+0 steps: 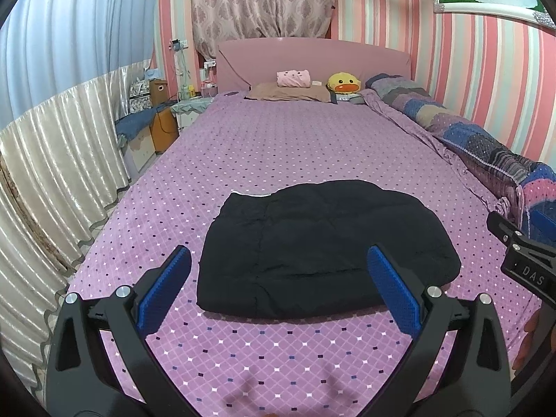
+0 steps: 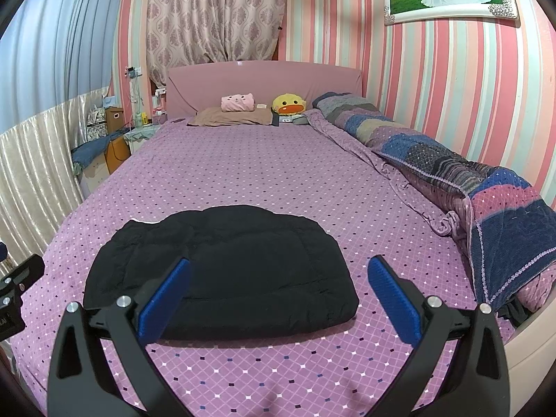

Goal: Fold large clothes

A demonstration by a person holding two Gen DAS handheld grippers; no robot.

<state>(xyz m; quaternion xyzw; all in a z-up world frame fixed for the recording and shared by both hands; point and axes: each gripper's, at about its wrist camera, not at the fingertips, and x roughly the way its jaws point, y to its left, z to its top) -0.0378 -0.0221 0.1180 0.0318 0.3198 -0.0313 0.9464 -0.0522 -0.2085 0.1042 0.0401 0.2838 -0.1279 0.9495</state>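
Left gripper, black frame with blue ribbed pads: jaws spread wide, nothing between them, held above the near end of the bed. Right gripper, same build: jaws equally wide apart, empty, hovering alongside. A part of the right unit shows at the right edge of the left wrist view, so the two sit near each other, side by side.

Bedspread: purple plush cover with a diamond grid and small dark and white squares, spans the whole mattress.

Task item: black padded quilted garment, lying folded into a thick, roughly rectangular bundle on the bedspread, just beyond both sets of fingertips. Neither gripper touches it. A small strip of white shows at its far left corner.

Right side of bed, against the wall: a long rolled patchwork quilt in blue, grey and pink.

Head of bed: flat brown pillow with a small pink plush cushion on top; a round yellow duck plush just beside it. Pink padded headboard behind.
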